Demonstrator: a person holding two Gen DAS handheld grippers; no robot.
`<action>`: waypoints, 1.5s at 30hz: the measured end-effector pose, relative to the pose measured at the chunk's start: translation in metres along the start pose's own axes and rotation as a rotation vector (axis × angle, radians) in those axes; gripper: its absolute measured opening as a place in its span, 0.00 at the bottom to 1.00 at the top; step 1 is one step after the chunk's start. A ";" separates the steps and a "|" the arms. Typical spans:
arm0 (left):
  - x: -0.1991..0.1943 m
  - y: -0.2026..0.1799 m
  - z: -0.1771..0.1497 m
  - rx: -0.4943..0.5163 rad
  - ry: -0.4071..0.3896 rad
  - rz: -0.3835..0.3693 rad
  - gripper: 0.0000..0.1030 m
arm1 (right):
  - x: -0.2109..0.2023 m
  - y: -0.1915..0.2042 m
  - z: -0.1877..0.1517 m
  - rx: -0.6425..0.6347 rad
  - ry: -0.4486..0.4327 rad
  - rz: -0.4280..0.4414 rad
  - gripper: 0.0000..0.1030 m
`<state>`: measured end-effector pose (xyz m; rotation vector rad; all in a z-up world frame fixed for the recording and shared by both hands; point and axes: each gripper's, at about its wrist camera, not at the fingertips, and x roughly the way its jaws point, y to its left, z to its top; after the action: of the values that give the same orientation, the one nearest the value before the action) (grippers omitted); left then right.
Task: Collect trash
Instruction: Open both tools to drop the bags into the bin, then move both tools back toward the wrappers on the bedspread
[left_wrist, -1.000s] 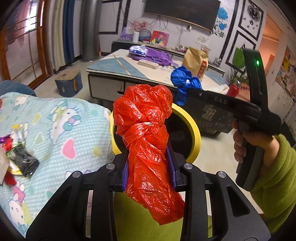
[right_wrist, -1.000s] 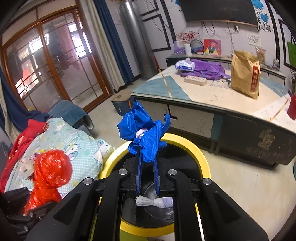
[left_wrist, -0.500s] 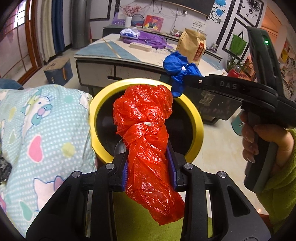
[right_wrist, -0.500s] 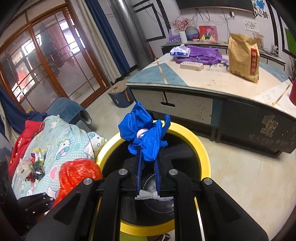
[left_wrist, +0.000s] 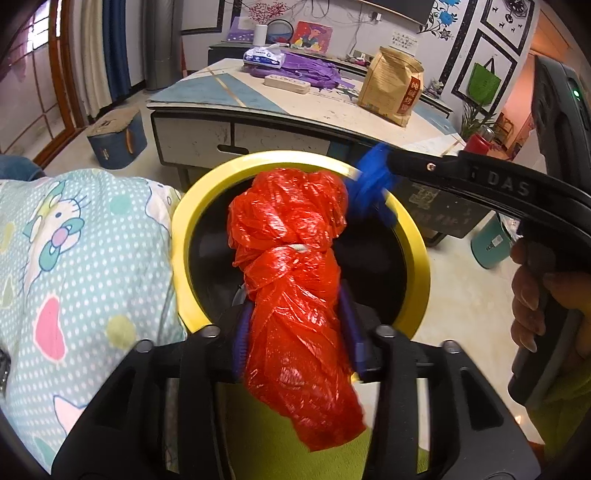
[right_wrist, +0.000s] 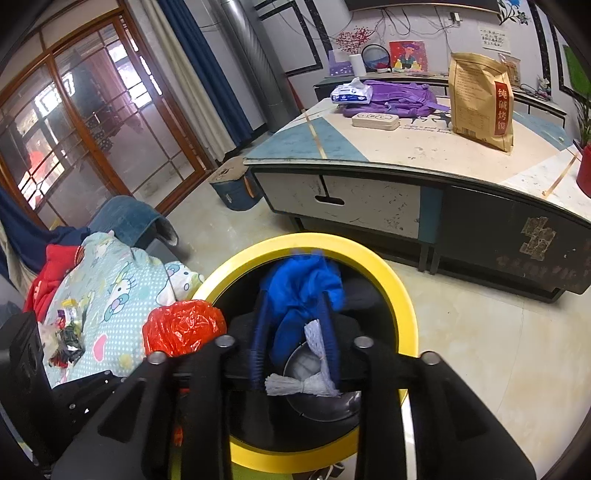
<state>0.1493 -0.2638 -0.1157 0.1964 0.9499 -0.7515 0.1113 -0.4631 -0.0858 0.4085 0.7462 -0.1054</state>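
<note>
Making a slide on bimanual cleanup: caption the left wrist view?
Left gripper holds red bag over yellow-rimmed bin; right gripper brings blue bag.

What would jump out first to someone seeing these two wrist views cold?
The crumpled red plastic bag clamped in the left gripper, poised over the yellow-rimmed bin. Next, the blue bag between the fingers of the right gripper, over the same bin's dark opening, with a white tied bundle lying inside. Beside the bin sits a cartoon-cat print quilt strewn with wrappers.
</note>
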 end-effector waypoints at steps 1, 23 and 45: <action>-0.001 0.000 -0.001 -0.003 -0.005 0.006 0.50 | -0.001 -0.001 0.000 0.003 -0.004 -0.003 0.38; -0.065 0.036 -0.001 -0.138 -0.169 0.139 0.90 | -0.034 0.023 0.008 -0.058 -0.127 0.007 0.72; -0.140 0.076 -0.026 -0.227 -0.321 0.306 0.90 | -0.055 0.111 -0.012 -0.281 -0.178 0.069 0.72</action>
<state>0.1326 -0.1268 -0.0323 0.0184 0.6717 -0.3746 0.0897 -0.3594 -0.0200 0.1543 0.5609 0.0278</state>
